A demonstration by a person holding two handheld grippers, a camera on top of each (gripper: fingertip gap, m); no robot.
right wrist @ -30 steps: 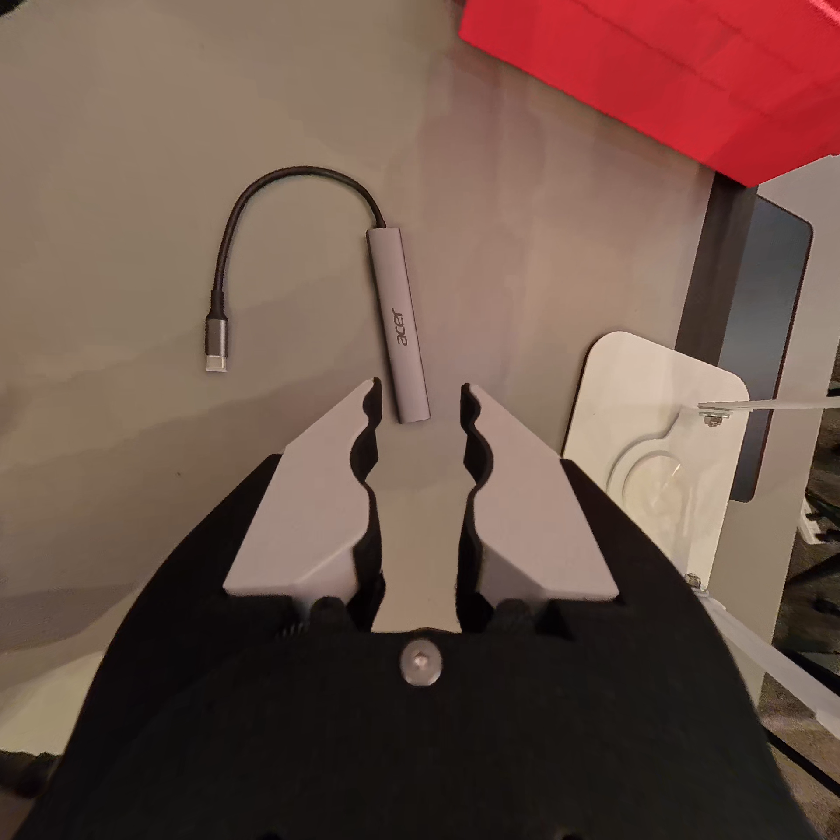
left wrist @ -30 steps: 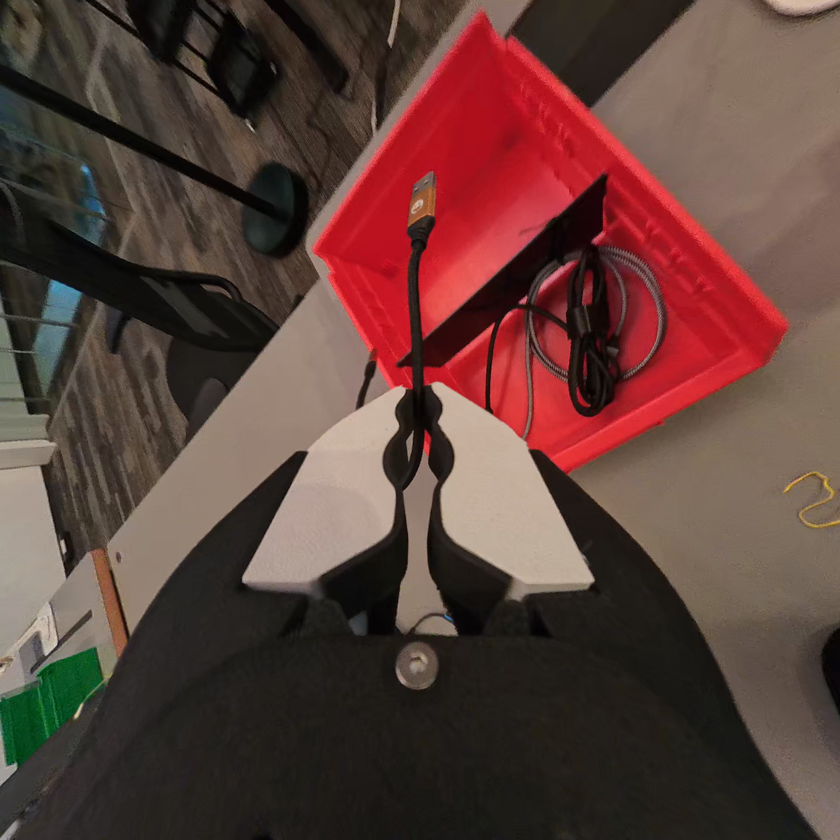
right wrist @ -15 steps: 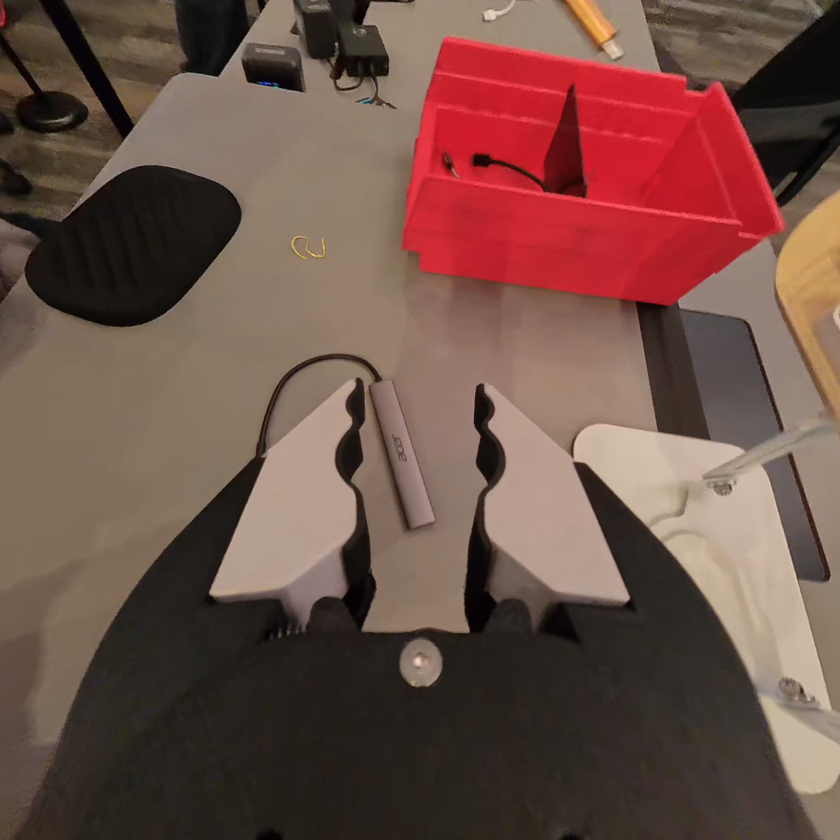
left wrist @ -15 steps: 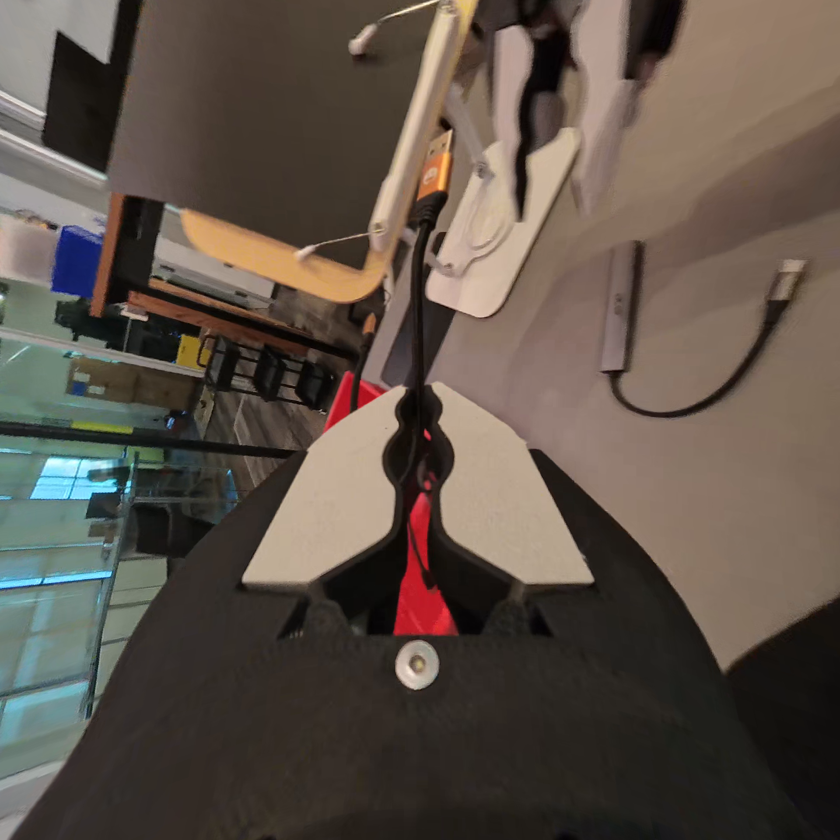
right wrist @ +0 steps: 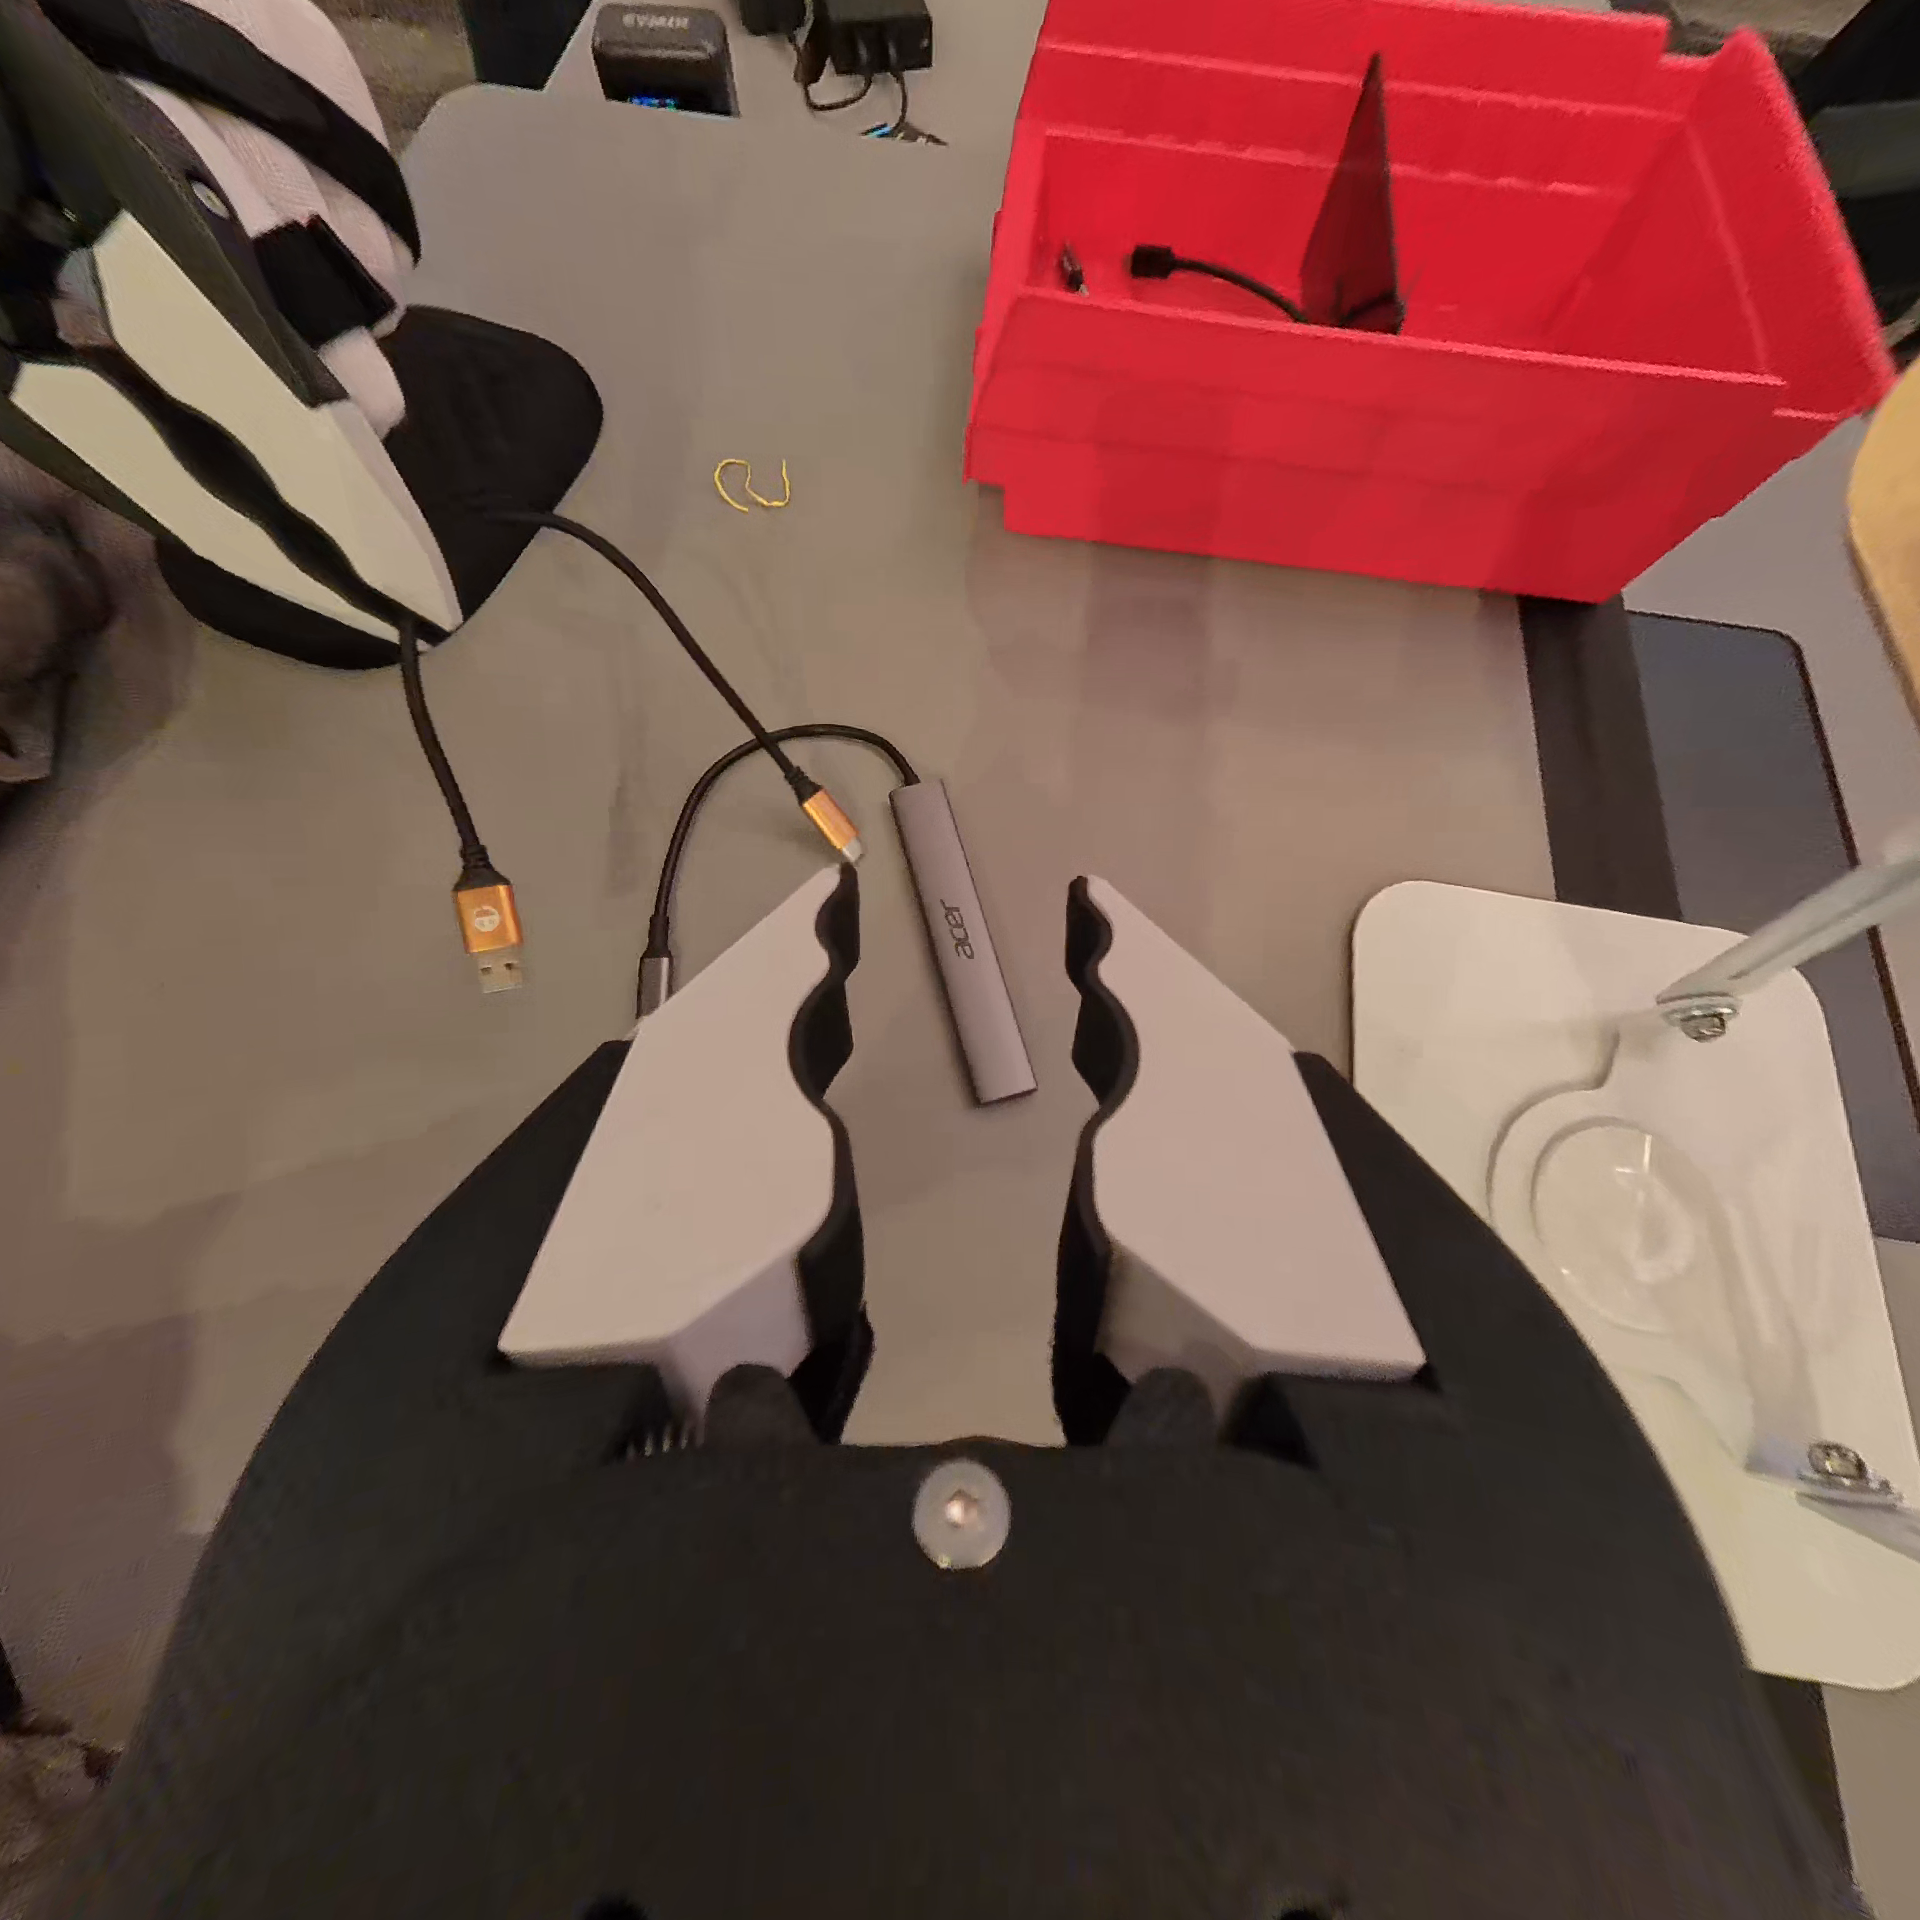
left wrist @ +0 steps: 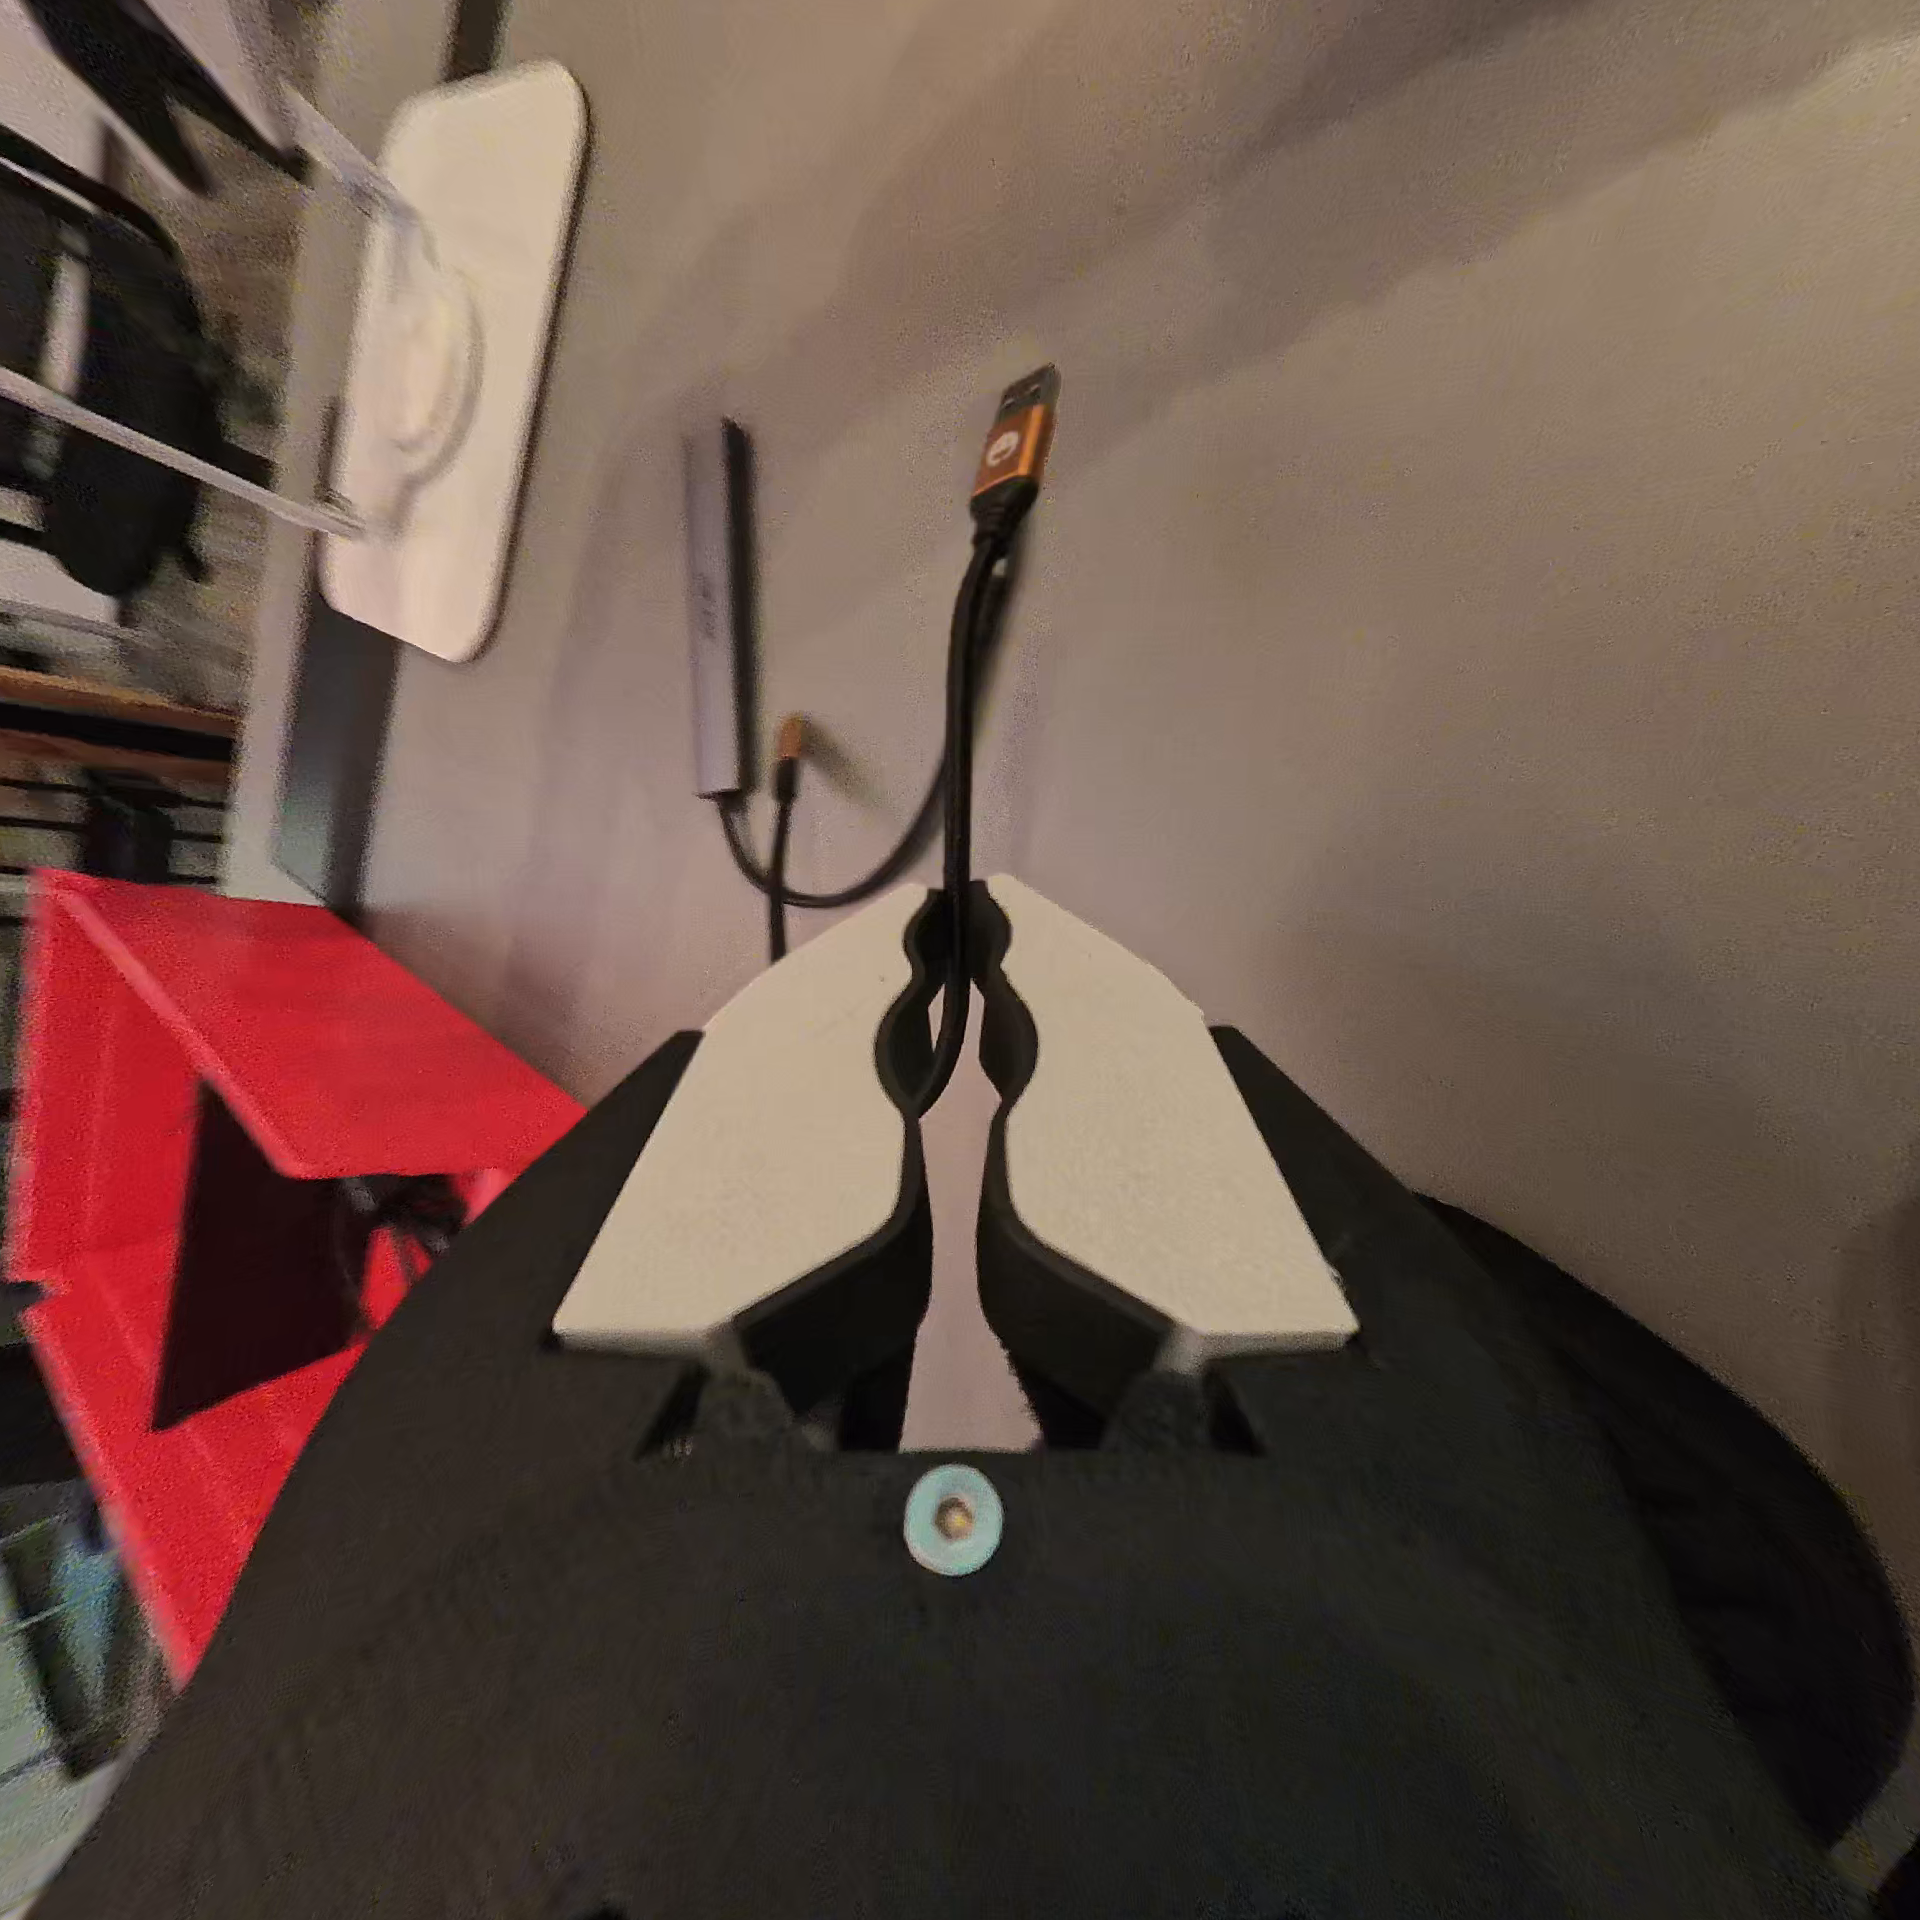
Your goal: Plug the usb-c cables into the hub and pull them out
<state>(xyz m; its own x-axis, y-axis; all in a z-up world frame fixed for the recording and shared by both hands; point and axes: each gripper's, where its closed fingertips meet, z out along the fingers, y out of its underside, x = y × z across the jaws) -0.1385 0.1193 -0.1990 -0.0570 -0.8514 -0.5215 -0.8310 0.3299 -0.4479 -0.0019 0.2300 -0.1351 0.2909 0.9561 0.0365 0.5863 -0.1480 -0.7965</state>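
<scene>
My left gripper [left wrist: 956, 896] is shut on a black braided cable [left wrist: 961, 727]. The cable's orange USB-A plug [left wrist: 1018, 447] sticks out ahead of the fingertips, and its small orange USB-C plug [left wrist: 792, 743] lies by the grey hub [left wrist: 717, 613]. In the right wrist view the left gripper [right wrist: 416, 613] is at the upper left, with the USB-A plug [right wrist: 488, 920] hanging near the table and the USB-C plug [right wrist: 826, 821] next to the hub [right wrist: 961, 935]. My right gripper [right wrist: 961, 894] is open and empty, with the hub showing between its fingers. The hub's own lead [right wrist: 707, 790] curls to the left.
A red bin [right wrist: 1351, 447] with a black divider and more cables stands at the back right; it also shows in the left wrist view [left wrist: 260, 1039]. A white stand base [right wrist: 1610, 1195] is on the right. A black pad [right wrist: 499, 416] and a yellow wire tie [right wrist: 753, 483] lie at the back left. The grippers' ends are close to 20 cm from one another. The hub's own lead [right wrist: 707, 790] lies some 9 cm from my left tips, 15 cm from my right tips.
My left gripper has swung from over the red bin to the table beside the hub, carrying the cable. My right gripper has opened wider, and the hub now lies between its fingers.
</scene>
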